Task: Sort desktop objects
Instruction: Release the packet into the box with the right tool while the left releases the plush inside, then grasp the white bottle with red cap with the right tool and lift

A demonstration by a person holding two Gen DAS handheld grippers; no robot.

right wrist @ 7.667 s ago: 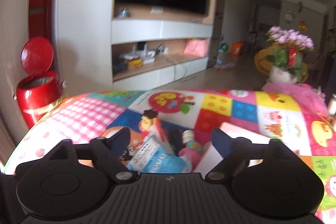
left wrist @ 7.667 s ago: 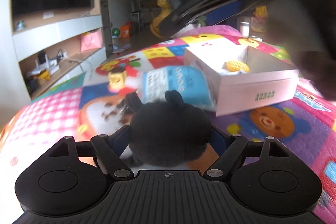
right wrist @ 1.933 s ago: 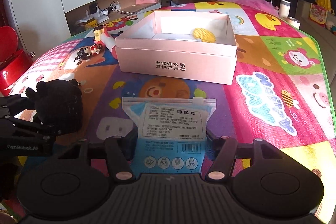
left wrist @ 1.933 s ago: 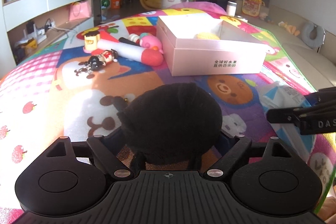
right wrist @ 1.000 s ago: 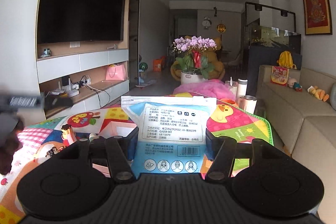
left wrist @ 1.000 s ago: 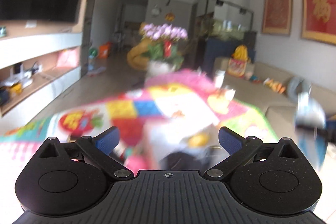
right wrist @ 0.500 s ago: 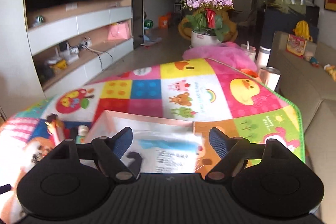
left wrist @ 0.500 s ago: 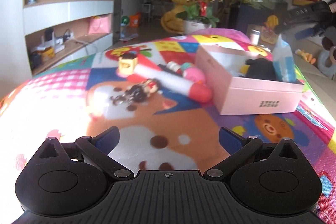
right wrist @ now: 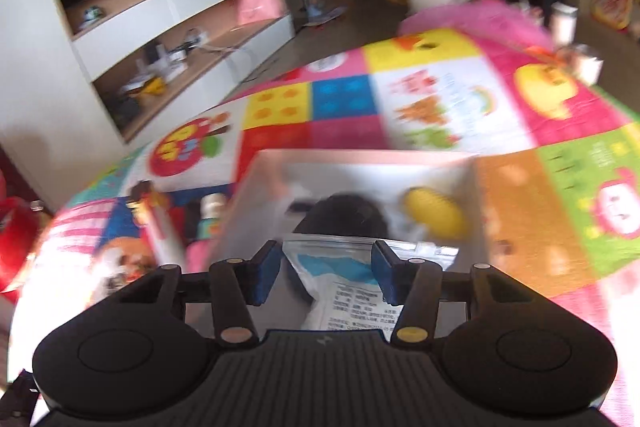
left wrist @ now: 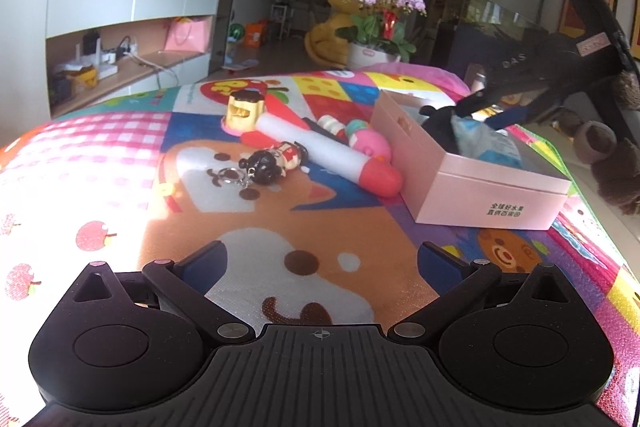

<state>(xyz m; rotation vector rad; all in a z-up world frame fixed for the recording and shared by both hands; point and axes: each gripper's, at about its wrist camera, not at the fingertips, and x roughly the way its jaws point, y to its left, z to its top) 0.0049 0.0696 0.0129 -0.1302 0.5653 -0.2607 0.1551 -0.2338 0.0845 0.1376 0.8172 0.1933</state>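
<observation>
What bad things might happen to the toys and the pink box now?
1. The mask packet sits between the right gripper pads as its jaws close; it might get dragged back out of the pink box.
2. The red-tipped tube lies close against the box; a nudge might shove it.
3. The keychain doll lies ahead of the open left gripper and could get knocked.

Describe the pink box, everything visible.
The pink box is an open, lidless rectangular carton, cardboard by its look, with dark printed characters on one side. It sits flat on the patterned mat. Inside lie a black plush, a yellow corn toy and a blue-white packet. A red-tipped tube lies against its side.
</observation>
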